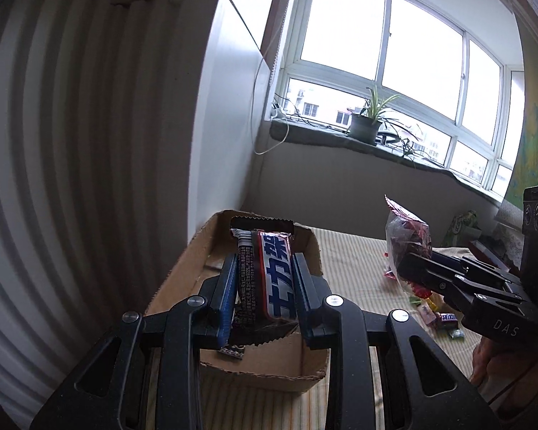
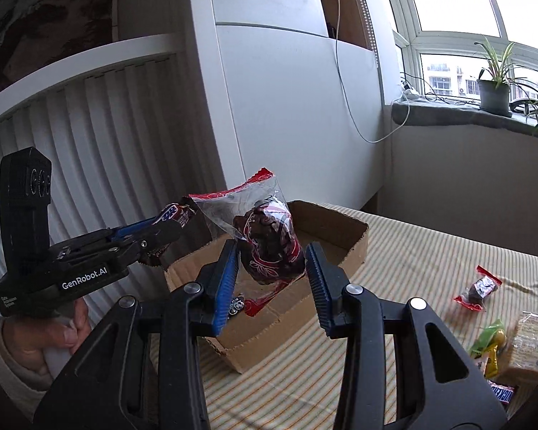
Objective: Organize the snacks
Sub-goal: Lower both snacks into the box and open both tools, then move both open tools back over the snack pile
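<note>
The left gripper (image 1: 263, 283) is pinching a chocolate bar (image 1: 269, 279) between its blue pads, and it is holding the bar lengthwise over the cardboard box (image 1: 183, 279), prob. because the box is the place where snacks are being collected. The right gripper (image 2: 272, 268) is holding a clear bag w/ red print (image 2: 269, 247) near the box's open side; the left pad is touching the bag, but on the right side a small gap seems to be showing, so I cannot tell if the grip is really tight. Both hands are carrying one snack each, approx. at the same height, which is looking like a two-item drop into the box. The bar is having a brown wrapper w/ a white band and blue characters, and zigzag-cut ends. The bag is transparent on top, dark and lumpy lower down, w/ red patterned edges. Inside the box only a few small items are seen on the bottom. Other snacks, e.g. a second small red packet (image 2: 478, 288) and a green packet (image 2: 491, 344), are lying on the striped cloth (image 2: 412, 268), well apart from the box.
</note>
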Action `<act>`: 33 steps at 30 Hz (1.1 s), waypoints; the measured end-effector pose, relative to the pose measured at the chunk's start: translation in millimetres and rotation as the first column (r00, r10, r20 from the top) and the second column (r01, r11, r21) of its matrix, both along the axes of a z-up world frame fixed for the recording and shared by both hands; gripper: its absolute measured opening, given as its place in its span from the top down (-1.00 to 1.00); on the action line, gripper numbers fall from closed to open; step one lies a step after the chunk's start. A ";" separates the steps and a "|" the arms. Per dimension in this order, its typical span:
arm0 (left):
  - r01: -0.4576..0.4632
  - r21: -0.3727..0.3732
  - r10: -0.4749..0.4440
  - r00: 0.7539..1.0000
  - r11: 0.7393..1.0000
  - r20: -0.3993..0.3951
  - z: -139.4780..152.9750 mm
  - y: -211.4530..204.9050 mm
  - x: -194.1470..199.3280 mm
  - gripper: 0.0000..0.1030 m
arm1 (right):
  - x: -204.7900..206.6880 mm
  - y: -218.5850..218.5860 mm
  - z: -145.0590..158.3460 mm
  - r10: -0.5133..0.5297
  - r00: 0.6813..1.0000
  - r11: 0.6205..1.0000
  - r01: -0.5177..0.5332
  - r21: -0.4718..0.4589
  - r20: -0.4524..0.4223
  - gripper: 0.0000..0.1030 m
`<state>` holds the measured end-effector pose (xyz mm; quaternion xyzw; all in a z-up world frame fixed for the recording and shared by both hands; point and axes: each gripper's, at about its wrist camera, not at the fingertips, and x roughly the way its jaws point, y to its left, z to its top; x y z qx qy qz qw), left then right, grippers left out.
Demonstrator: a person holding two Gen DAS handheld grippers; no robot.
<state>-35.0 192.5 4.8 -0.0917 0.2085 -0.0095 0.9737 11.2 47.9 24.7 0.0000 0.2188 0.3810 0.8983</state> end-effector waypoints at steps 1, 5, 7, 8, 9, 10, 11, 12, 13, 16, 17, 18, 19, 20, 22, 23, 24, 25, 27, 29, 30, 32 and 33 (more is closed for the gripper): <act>-0.009 0.001 0.009 1.000 1.000 0.001 0.1 4.0 1.7 0.47 | 0.3 3.5 1.4 0.007 1.000 1.000 -0.007 0.001 0.004 0.22; -0.020 0.002 0.020 1.000 1.000 0.001 -0.4 10.7 5.4 0.47 | 4.3 14.1 -1.4 0.028 1.000 1.000 -0.028 0.002 0.002 0.22; -0.018 0.000 0.018 1.000 1.000 -0.008 -4.2 12.1 9.5 0.47 | 9.8 20.6 -4.3 0.034 0.999 0.999 -0.034 0.002 -0.009 0.22; -0.017 -0.001 0.017 1.000 1.000 -0.014 -6.7 12.6 10.8 0.47 | 13.8 23.7 -6.7 0.037 0.999 0.999 -0.037 0.000 -0.016 0.22; -0.016 -0.003 0.016 1.000 1.000 -0.021 -9.3 14.0 13.5 0.47 | 17.4 26.9 -9.6 0.041 0.999 0.999 -0.041 -0.002 -0.024 0.22; -0.015 -0.006 0.015 0.999 1.000 -0.029 -12.3 15.5 16.1 0.47 | 21.6 30.0 -12.4 0.045 0.998 0.999 -0.045 -0.004 -0.032 0.21; -0.015 -0.009 0.014 0.999 1.000 -0.038 -15.6 16.3 18.6 0.47 | 25.3 33.7 -15.8 0.050 0.998 0.999 -0.050 -0.008 -0.040 0.21; -0.014 -0.013 0.014 0.999 1.000 -0.047 -18.3 19.8 20.6 0.47 | 29.7 38.0 -19.0 0.055 0.997 0.998 -0.055 -0.012 -0.048 0.20; -0.014 -0.016 0.013 0.998 1.000 -0.059 -22.0 21.2 23.5 0.46 | 35.3 42.6 -23.2 0.056 0.997 0.998 -0.057 -0.023 -0.061 0.19; -0.011 -0.016 0.010 0.995 1.000 -0.103 -33.4 24.2 32.5 0.43 | 48.4 50.9 -37.9 0.053 0.992 0.996 -0.060 -0.059 -0.111 0.00; -0.021 -0.013 0.020 0.993 1.000 -0.114 -36.2 25.1 33.6 0.21 | 48.5 49.4 -41.0 0.042 0.993 0.997 -0.049 -0.065 -0.110 -0.05; -0.032 -0.011 0.031 0.993 0.999 -0.115 -37.6 26.4 33.4 -0.08 | 46.9 47.1 -43.1 0.031 0.994 0.997 -0.038 -0.074 -0.103 -0.13; -0.043 -0.007 0.042 0.993 0.999 -0.107 -38.2 28.0 31.8 -0.18 | 45.1 45.1 -44.4 0.025 0.995 0.996 -0.033 -0.080 -0.095 -0.18; -0.053 -0.004 0.052 0.993 0.999 -0.102 -38.6 30.1 30.1 -0.21 | 43.0 43.2 -45.2 0.020 0.996 0.996 -0.028 -0.086 -0.092 -0.18; -0.058 -0.015 0.056 0.993 0.998 -0.108 -39.0 35.0 28.2 -0.21 | 37.2 39.9 -45.2 0.004 0.997 0.995 -0.011 -0.098 -0.078 -0.19; -0.063 -0.024 0.061 0.993 0.998 -0.105 -38.3 37.7 26.2 -0.21 | 33.0 38.8 -44.7 0.000 0.998 0.995 -0.007 -0.104 -0.067 -0.21; -0.072 -0.030 0.069 0.992 0.997 -0.102 -37.1 40.4 24.1 -0.21 | 28.2 37.5 -44.3 -0.004 0.998 0.994 -0.002 -0.108 -0.056 -0.31; -0.080 -0.036 0.076 0.992 0.996 -0.100 -35.7 42.3 21.1 -0.22 | 23.9 37.2 -43.4 -0.013 0.999 0.994 0.008 -0.108 -0.045 -0.42; -0.092 -0.049 0.087 0.992 0.995 -0.090 -31.3 45.0 16.7 -0.27 | 15.1 34.9 -42.8 -0.022 0.999 0.996 0.020 -0.089 -0.029 -0.51; -0.105 -0.055 0.101 0.992 0.993 -0.080 -26.6 44.9 10.5 -0.32 | 13.2 34.3 -41.7 -0.024 0.999 0.998 0.021 -0.066 -0.040 -0.55; -0.108 -0.055 0.104 0.992 0.993 -0.076 -24.1 45.0 7.4 -0.32 | 11.9 34.8 -41.2 -0.012 0.998 0.998 0.008 -0.056 -0.056 -0.55; -0.112 -0.051 0.109 0.992 0.992 -0.064 -18.4 45.0 -0.2 -0.33 | 6.0 35.7 -38.1 0.015 0.997 0.999 -0.017 -0.039 -0.069 -0.55; -0.116 -0.048 0.113 0.992 0.992 -0.058 -16.5 46.6 -3.5 -0.34 | 2.4 36.5 -36.3 0.017 0.998 0.999 -0.020 -0.040 -0.061 -0.55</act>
